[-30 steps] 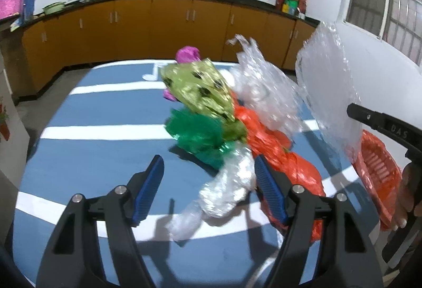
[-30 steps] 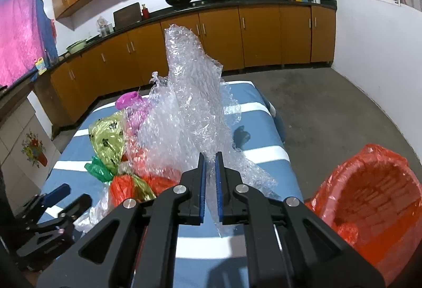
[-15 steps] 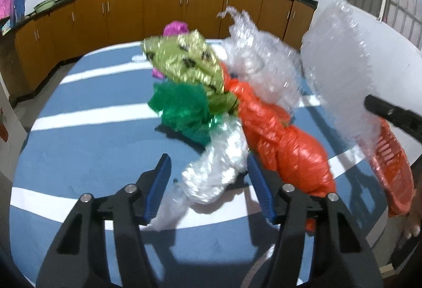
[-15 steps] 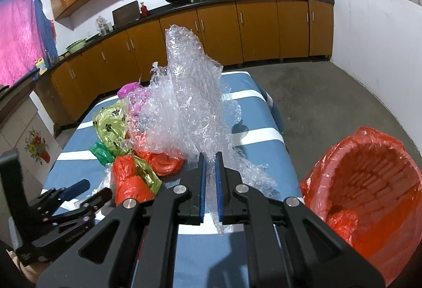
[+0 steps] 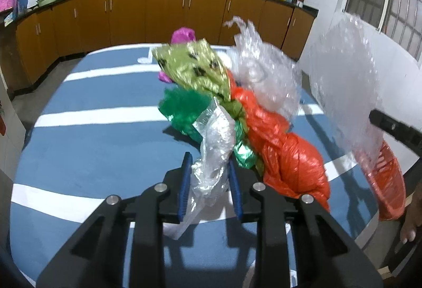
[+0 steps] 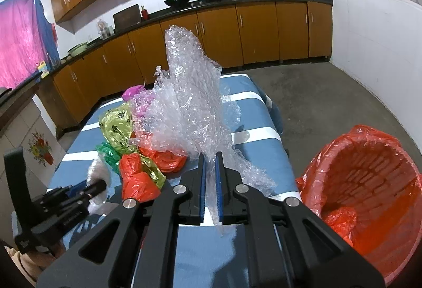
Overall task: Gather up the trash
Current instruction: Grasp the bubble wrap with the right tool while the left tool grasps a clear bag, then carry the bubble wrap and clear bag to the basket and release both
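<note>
The trash lay heaped in the middle of the table point(image 5: 87, 145): a clear bag point(image 5: 215, 153) at the near end, then green foil point(image 5: 184, 108), a yellow-green wrapper point(image 5: 195, 69), an orange bag point(image 5: 284, 153), a clear film wad point(image 5: 263, 77) and a pink scrap point(image 5: 183, 35) at the far side. The left gripper point(image 5: 209, 182) had just been closing, and its blue pads now pinched the clear bag at its crumpled neck, likely the easiest place to lift it free of the foil it touched. The right gripper point(image 6: 209, 182) was clenched on a tall sheet of bubble wrap point(image 6: 190, 103), held upright off the table, probably so it could go over to the bin point(image 6: 369, 182) standing just off the table's right edge, lined in orange with one orange scrap already inside. The table wore a blue cloth with white stripes. Beyond it ran wooden cabinets point(image 6: 219, 37) under a dark counter with two woks, a pink cloth point(image 6: 21, 40) hanging at left, and a bare concrete floor point(image 6: 329, 103).
</note>
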